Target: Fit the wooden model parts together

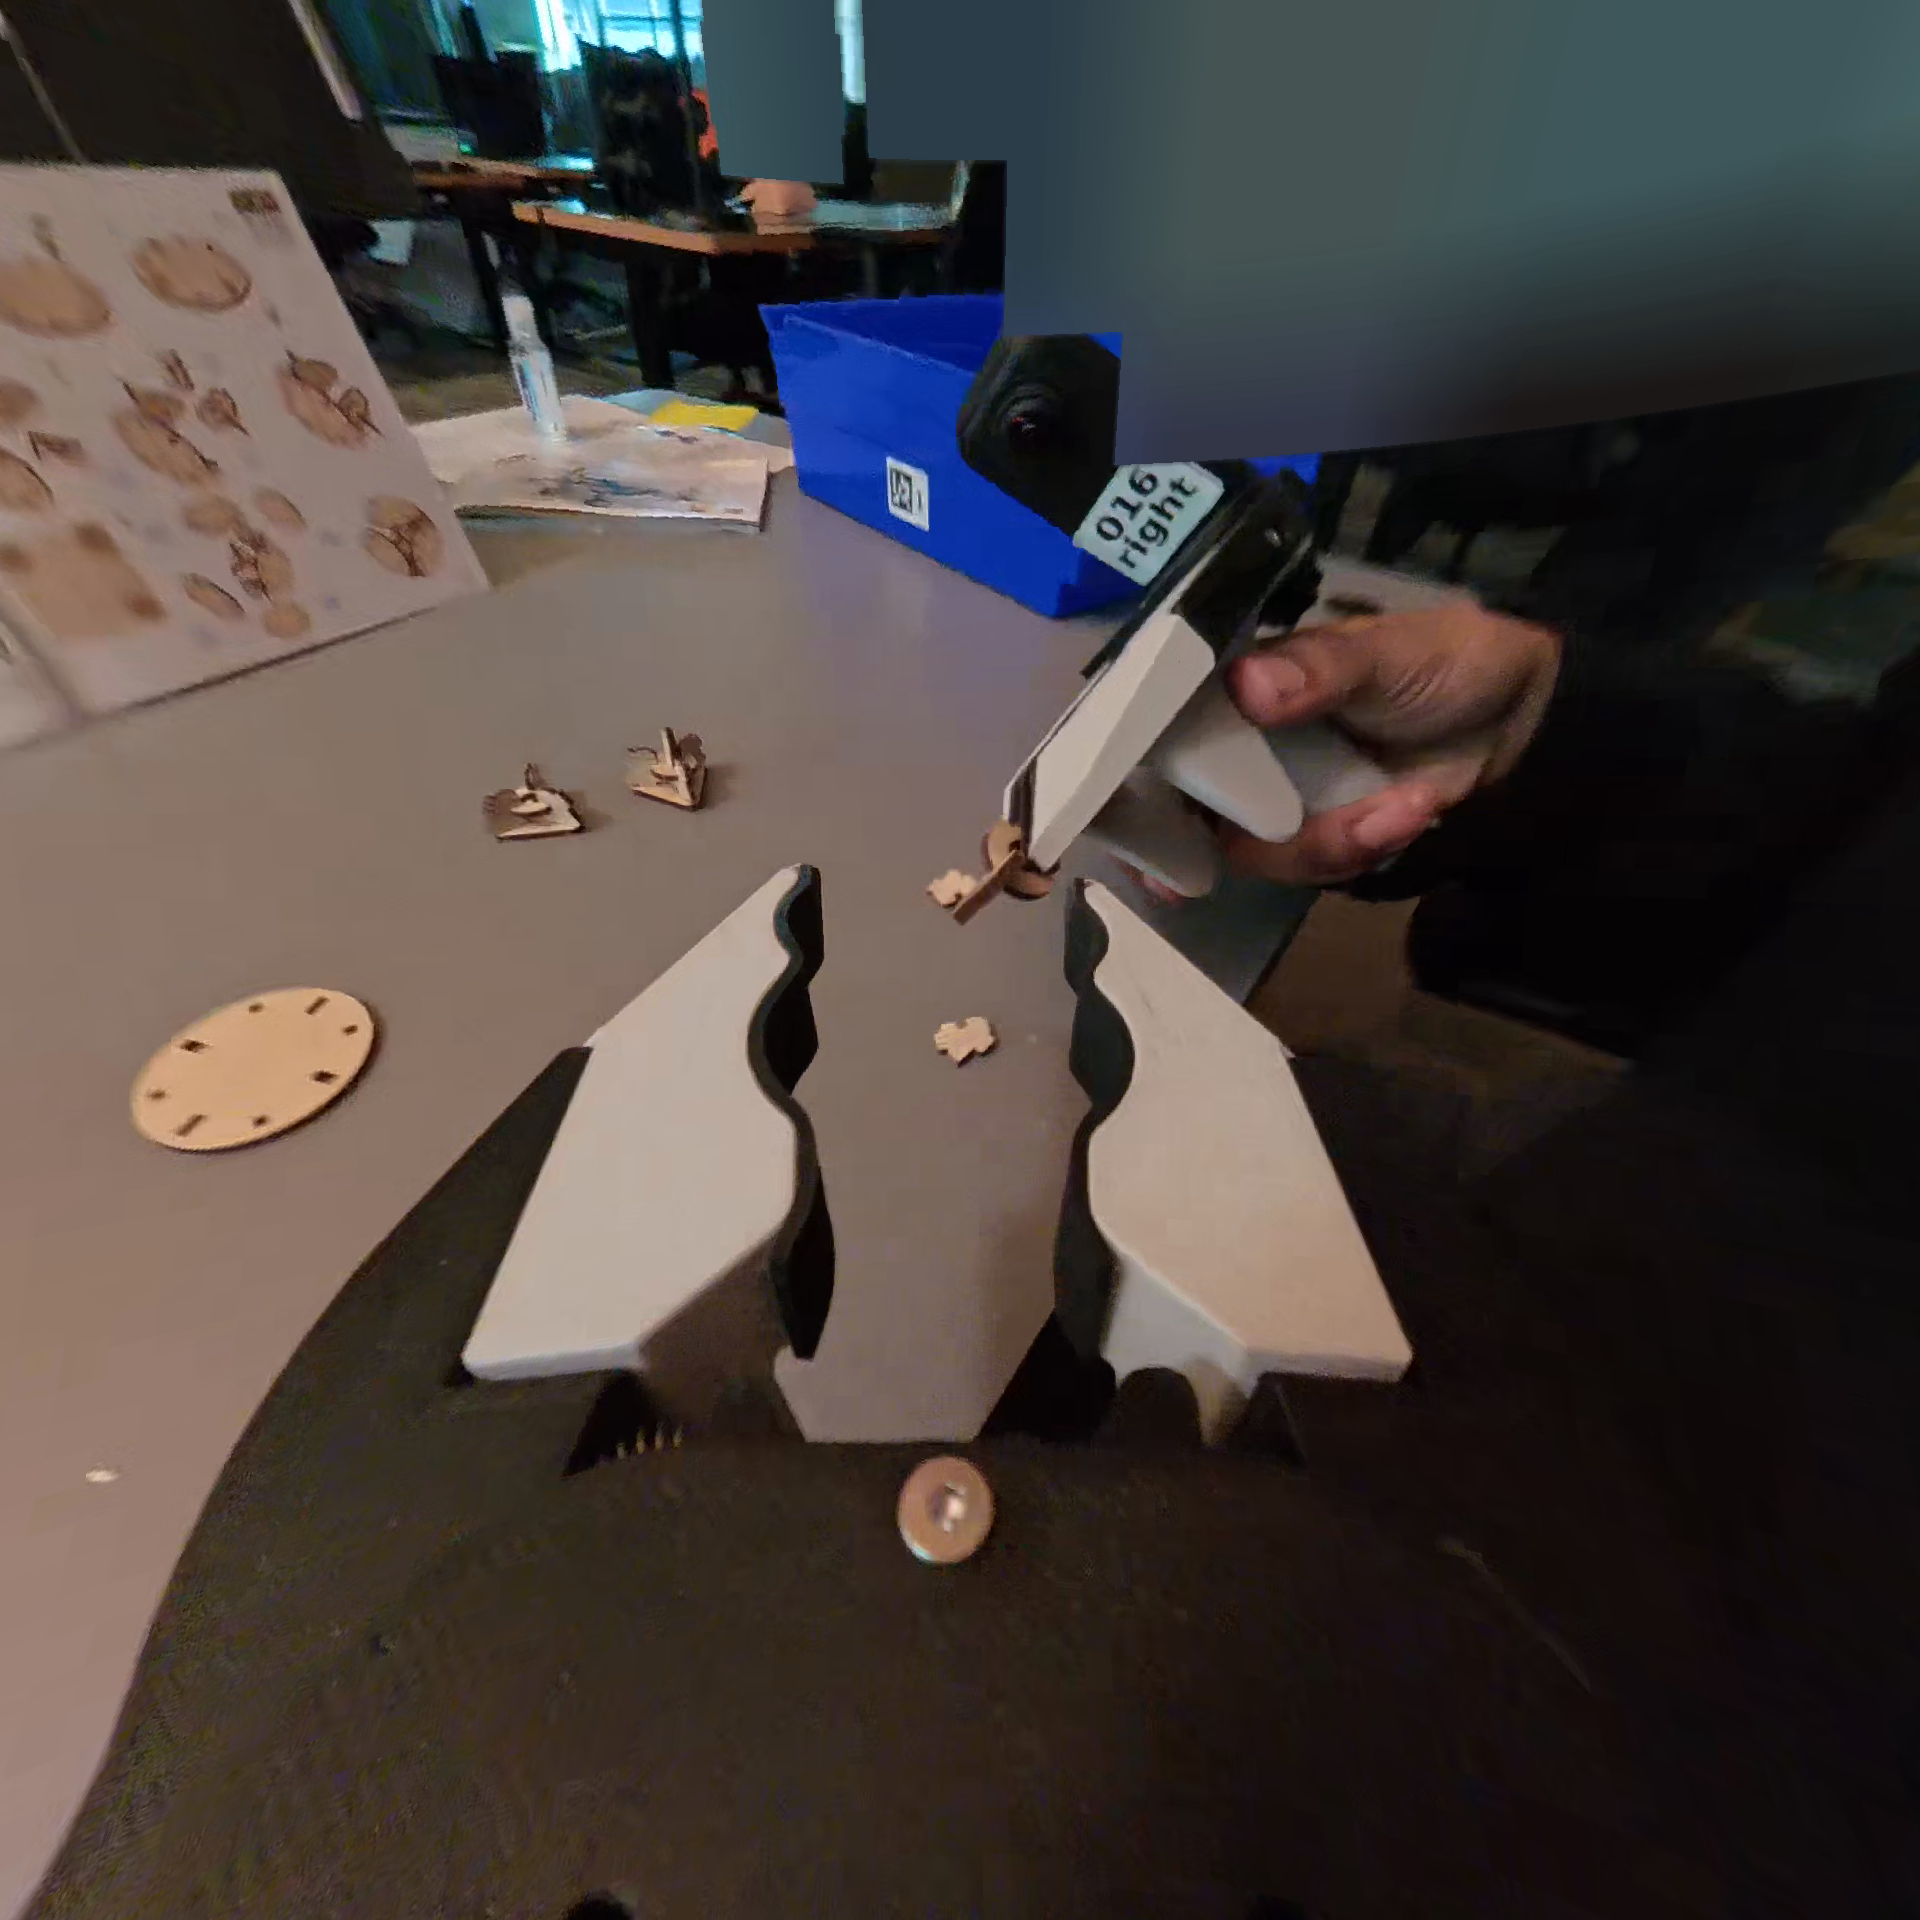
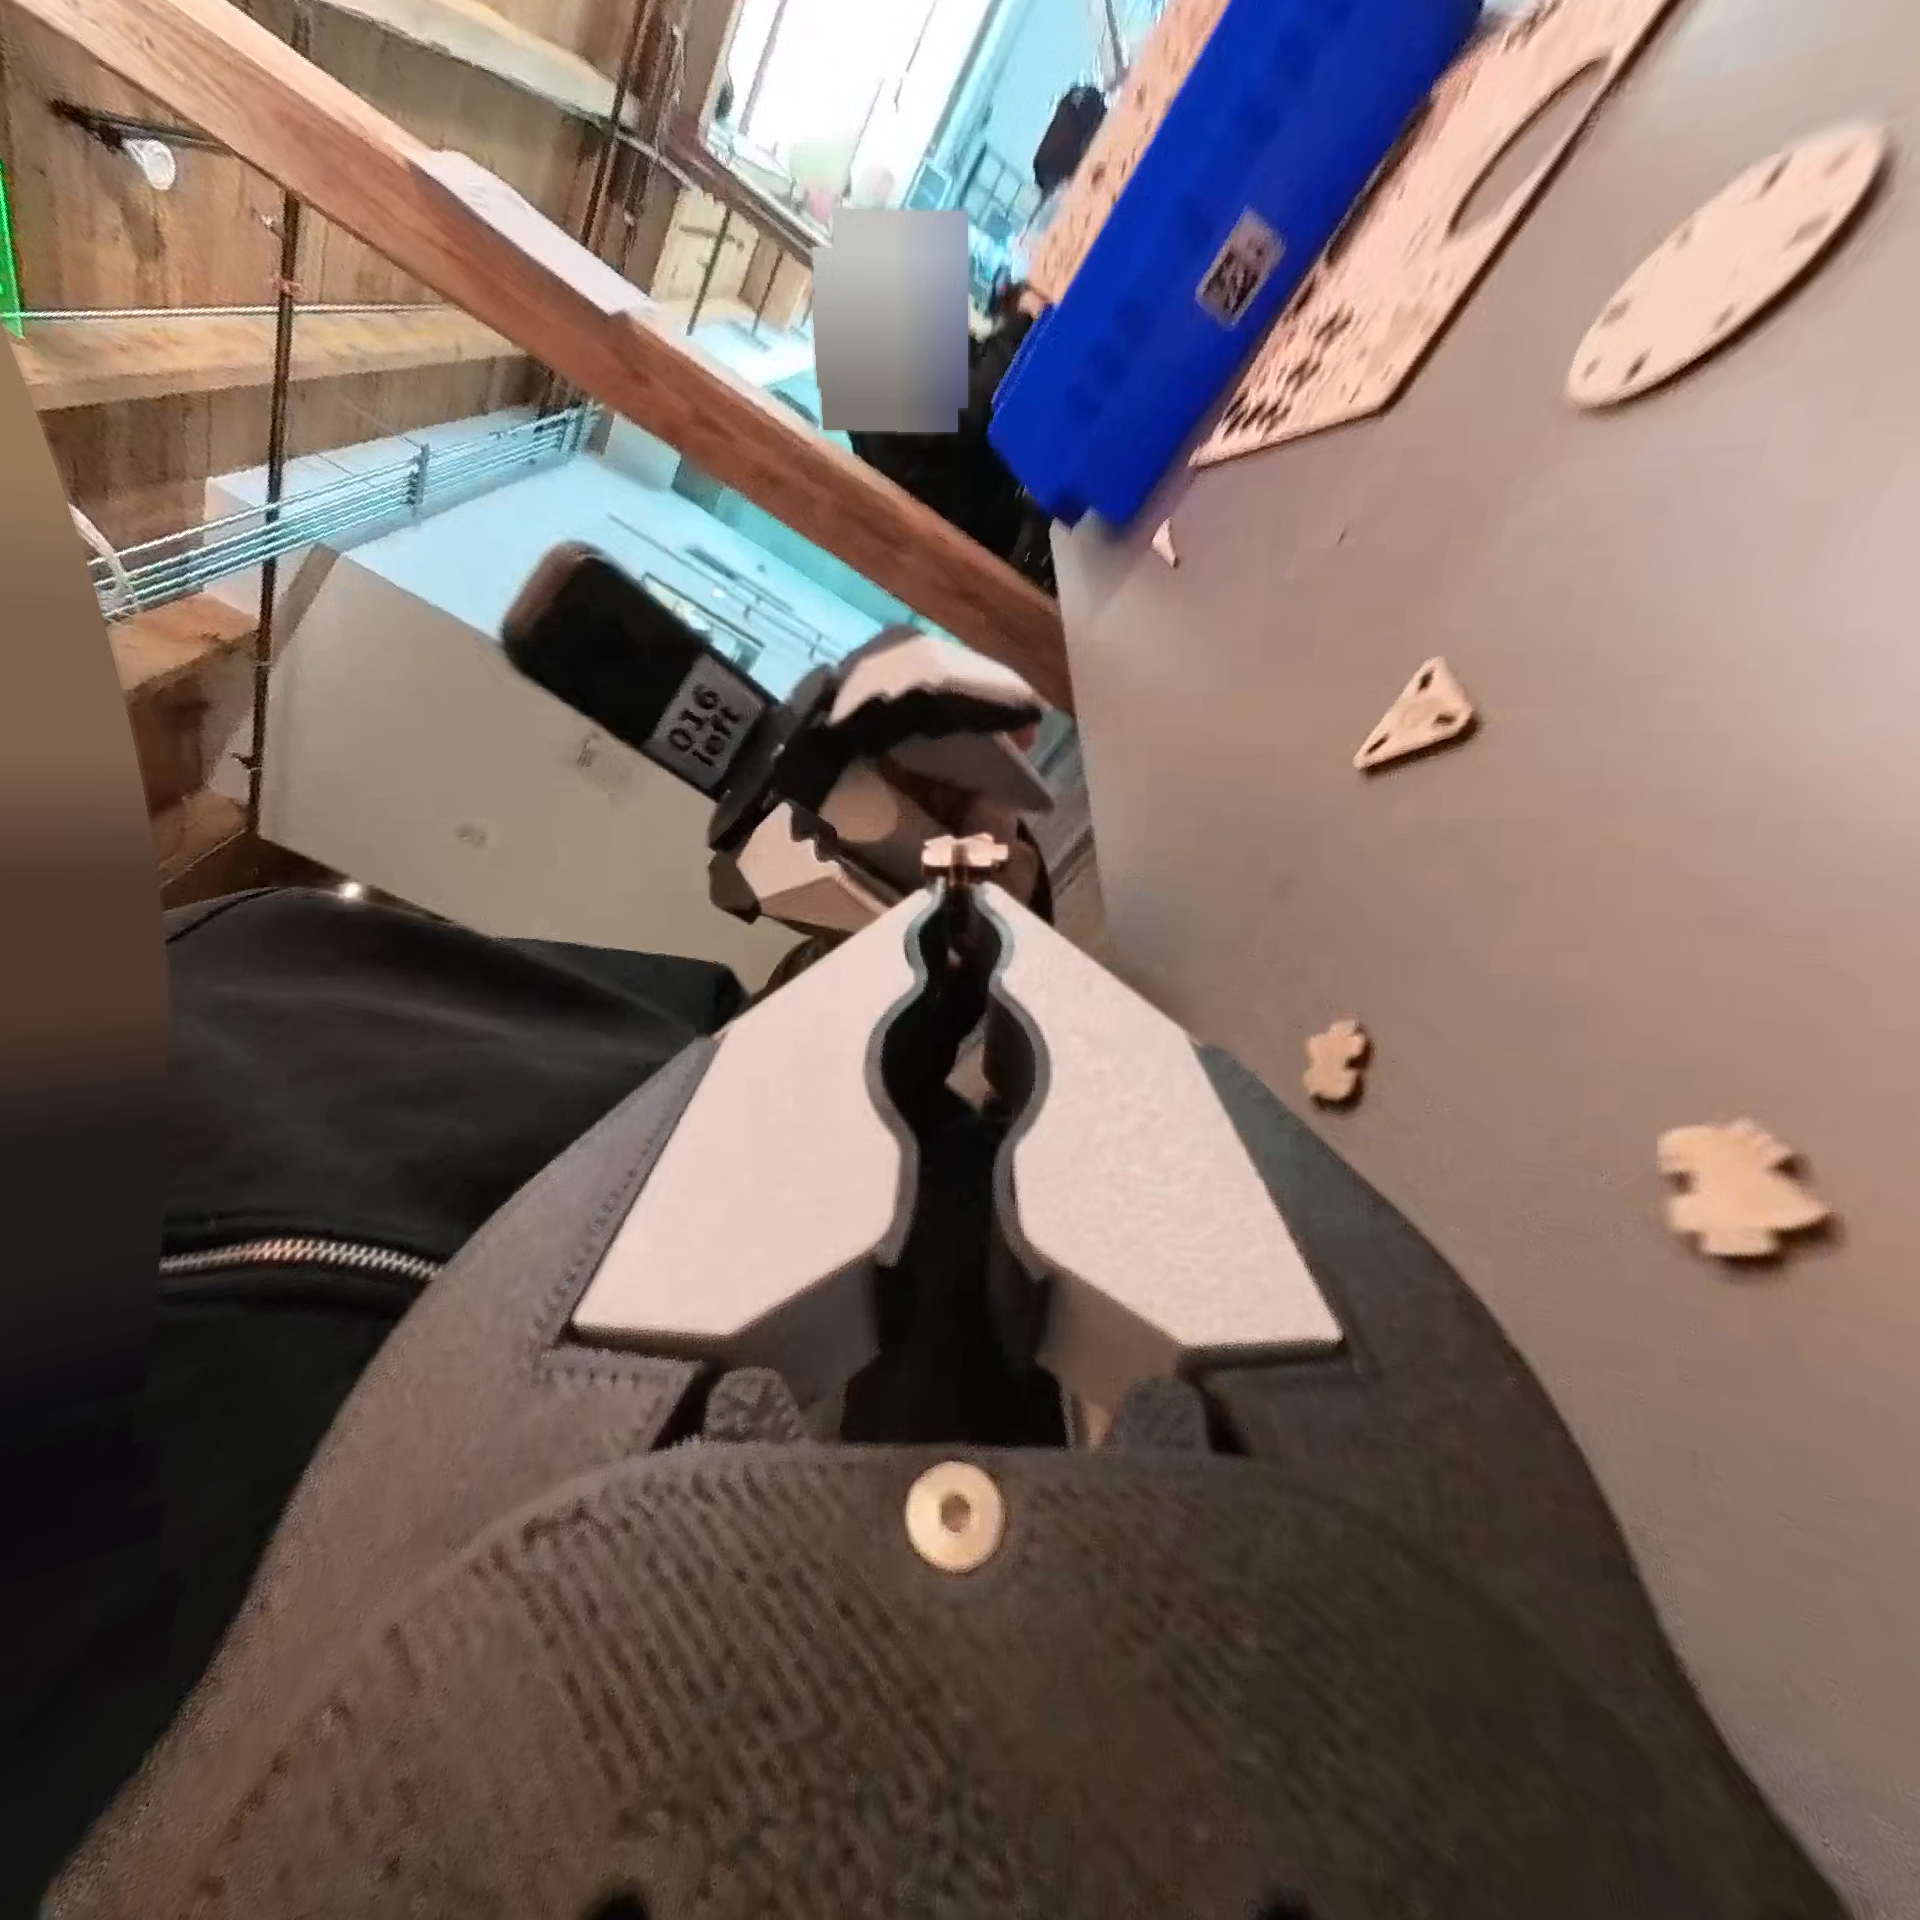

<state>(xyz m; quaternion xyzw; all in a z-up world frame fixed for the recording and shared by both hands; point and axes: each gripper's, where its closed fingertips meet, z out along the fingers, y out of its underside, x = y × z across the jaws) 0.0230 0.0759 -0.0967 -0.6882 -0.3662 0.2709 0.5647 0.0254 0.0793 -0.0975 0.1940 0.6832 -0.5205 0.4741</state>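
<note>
Pinching a wooden piece (image 1: 987, 878), right gripper (image 1: 1029, 847) bears a label (image 1: 1143, 520)

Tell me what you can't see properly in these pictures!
- Left wrist view: the right claw pinches a small wooden assembly; its fingertips hide the gripped end.
- Right wrist view: the slotted wooden disc and blue bin are motion-blurred.
- Left wrist view: the printed sheet is blurred and cut off at the left edge.

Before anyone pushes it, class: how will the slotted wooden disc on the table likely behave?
The disc looks thin and flat, so it is probably light and stiff. Lying flat on the smooth grey table, it would likely slide rather than roll. Its low edge may be hard to pinch.
</note>
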